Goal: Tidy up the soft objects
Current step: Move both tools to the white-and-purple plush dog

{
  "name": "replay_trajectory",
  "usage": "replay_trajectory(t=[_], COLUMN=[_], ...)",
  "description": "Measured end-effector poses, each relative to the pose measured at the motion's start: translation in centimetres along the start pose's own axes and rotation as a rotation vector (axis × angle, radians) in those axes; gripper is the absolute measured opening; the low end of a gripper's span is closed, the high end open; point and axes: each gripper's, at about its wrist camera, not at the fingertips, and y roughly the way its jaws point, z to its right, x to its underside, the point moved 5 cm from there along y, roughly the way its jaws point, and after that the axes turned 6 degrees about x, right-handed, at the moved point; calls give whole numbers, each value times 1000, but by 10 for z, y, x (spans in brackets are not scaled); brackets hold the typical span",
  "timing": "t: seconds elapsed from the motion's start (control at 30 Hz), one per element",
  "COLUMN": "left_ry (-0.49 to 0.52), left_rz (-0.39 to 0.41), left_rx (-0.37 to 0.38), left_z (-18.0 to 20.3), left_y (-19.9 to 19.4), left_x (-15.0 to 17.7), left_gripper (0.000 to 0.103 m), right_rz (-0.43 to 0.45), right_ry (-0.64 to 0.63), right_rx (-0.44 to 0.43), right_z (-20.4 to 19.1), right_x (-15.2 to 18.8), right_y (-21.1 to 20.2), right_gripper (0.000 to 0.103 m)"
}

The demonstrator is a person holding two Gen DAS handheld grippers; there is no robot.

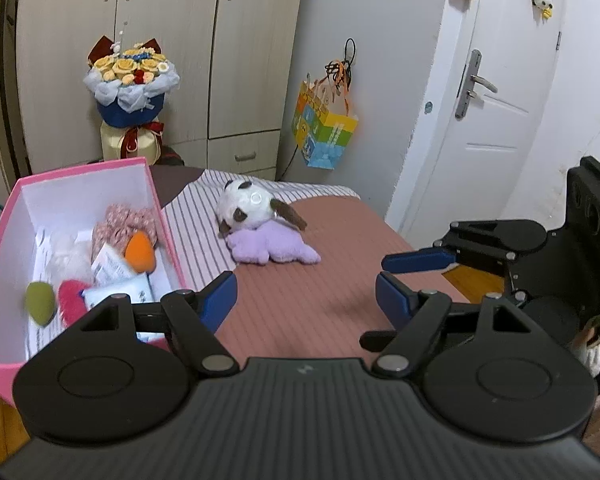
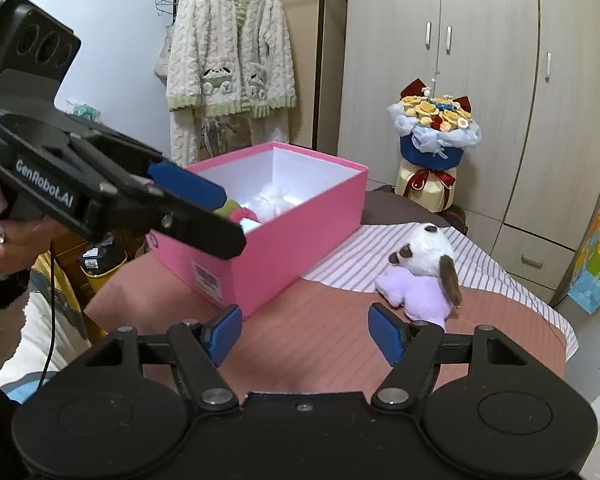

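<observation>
Both tools stood open and empty over the bed (image 1: 320, 312): the left tool (image 1: 306, 300), the right tool (image 2: 304, 334). Beyond them a white dog (image 2: 428, 256) lay on a purple plush (image 2: 416, 292), beside the pink box (image 2: 300, 236) holding soft toys.

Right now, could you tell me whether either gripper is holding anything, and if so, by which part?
Nothing is held: the left gripper and right gripper both stand open and empty over the bed.
</observation>
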Motion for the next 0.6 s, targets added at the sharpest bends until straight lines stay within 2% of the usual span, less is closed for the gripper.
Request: replay_trajectory(t=[0.2, 0.4, 0.6], left_ry=[-12, -27, -88], left_rz=[20, 25, -23], left_rx=[-9, -18, -51], left_z=[-3, -5, -13], left_y=[34, 75, 121], left_x=[-8, -16, -12], left_gripper=[76, 76, 76], right_rz=[38, 38, 5], right_ry=[-11, -22, -83], right_rx=[3, 5, 37], right_z=[23, 50, 72], right_x=[6, 15, 22], right_y=[21, 53, 79], right_gripper=[82, 82, 82])
